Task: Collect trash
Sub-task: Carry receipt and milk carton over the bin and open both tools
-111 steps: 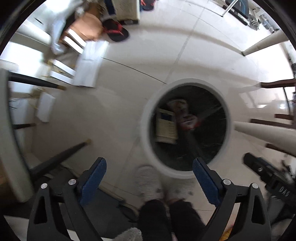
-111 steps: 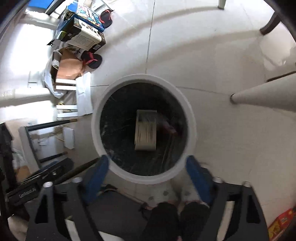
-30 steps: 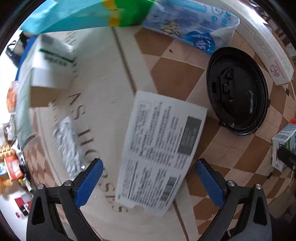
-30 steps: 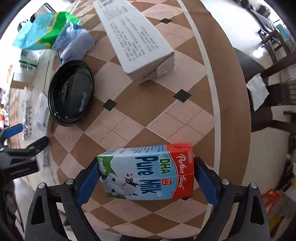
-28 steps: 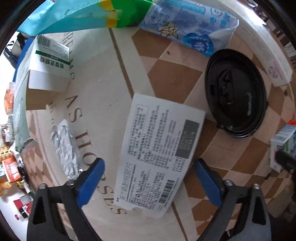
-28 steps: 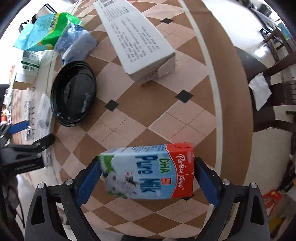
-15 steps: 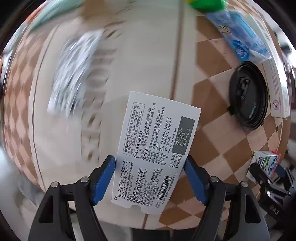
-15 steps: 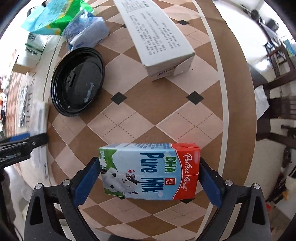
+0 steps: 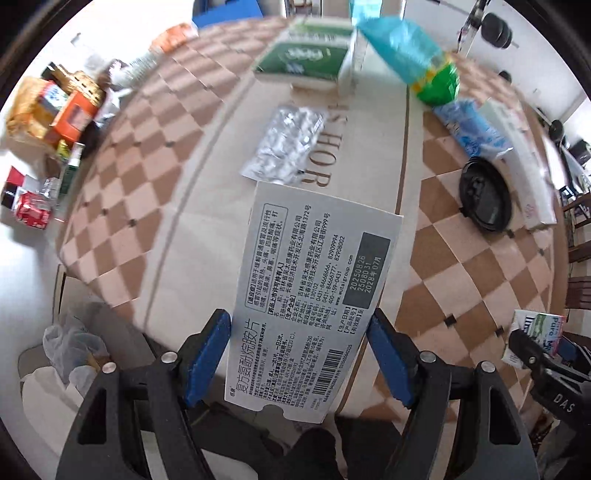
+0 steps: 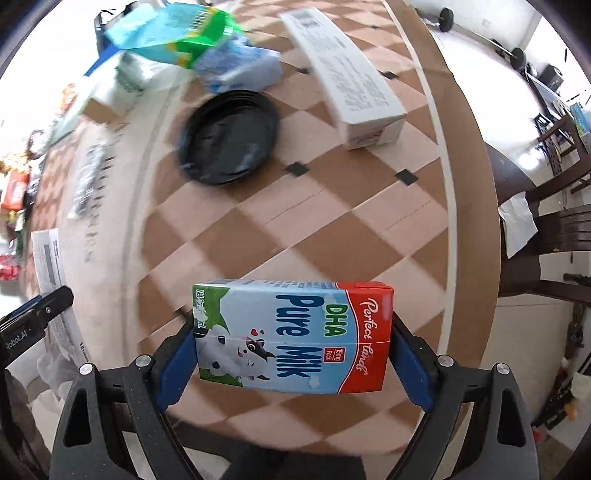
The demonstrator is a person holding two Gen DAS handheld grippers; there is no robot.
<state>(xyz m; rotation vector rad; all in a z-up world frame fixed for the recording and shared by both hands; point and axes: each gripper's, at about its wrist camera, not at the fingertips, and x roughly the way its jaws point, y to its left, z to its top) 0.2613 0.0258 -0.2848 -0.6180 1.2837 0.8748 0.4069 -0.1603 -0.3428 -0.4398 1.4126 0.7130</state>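
Observation:
My left gripper (image 9: 299,354) is shut on a flat white medicine box (image 9: 314,291) with black print, held above the near edge of the checkered table (image 9: 461,280). My right gripper (image 10: 291,354) is shut on a blue and red milk carton (image 10: 295,336), held on its side above the table (image 10: 332,229). The carton also shows at the right of the left wrist view (image 9: 539,332). The medicine box shows edge-on at the left of the right wrist view (image 10: 48,258).
On the table lie a black round lid (image 10: 229,144), a long white box (image 10: 351,77), a blue wrapper (image 10: 240,66), a green-blue bag (image 10: 170,33), a foil blister pack (image 9: 284,147) and a green box (image 9: 306,62). Snack packets (image 9: 55,110) sit far left. Dark chairs (image 10: 554,229) stand right.
Both grippers closed on their items and lifted them off the table, pulling back toward the near edge. Before that both hovered open over a white bin on the floor.

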